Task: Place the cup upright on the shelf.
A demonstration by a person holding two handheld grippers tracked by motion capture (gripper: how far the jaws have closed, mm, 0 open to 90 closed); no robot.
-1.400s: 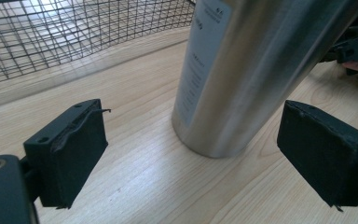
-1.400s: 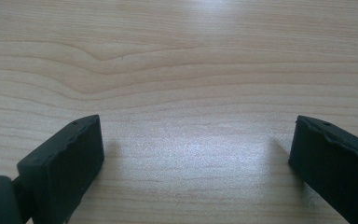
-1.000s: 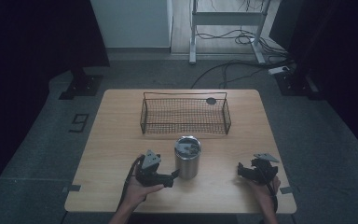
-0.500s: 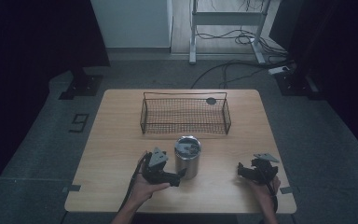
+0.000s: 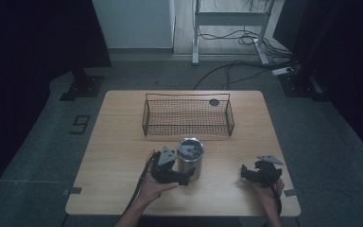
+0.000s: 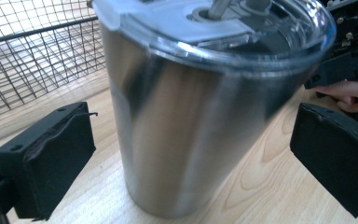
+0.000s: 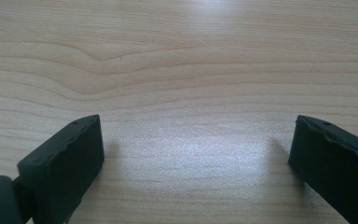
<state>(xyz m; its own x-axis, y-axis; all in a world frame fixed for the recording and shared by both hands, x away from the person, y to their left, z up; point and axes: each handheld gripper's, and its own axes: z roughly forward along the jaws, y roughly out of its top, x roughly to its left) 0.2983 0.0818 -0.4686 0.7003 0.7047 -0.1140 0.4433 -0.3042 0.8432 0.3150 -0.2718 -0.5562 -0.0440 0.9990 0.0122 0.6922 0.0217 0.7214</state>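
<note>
Left tool has scooted in since a moment ago, jaws spread wide either side of the steel tumbler, not touching it. Tumbler sits mid-worktop, just in front of the wire basket. Right tool rests open on bare wood.

Brushed steel tumbler, clear lid, wood table.

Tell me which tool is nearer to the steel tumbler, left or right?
Left. The left tool is open around the steel tumbler, one jaw on each side. The right tool rests apart, near the table's right edge.
</note>
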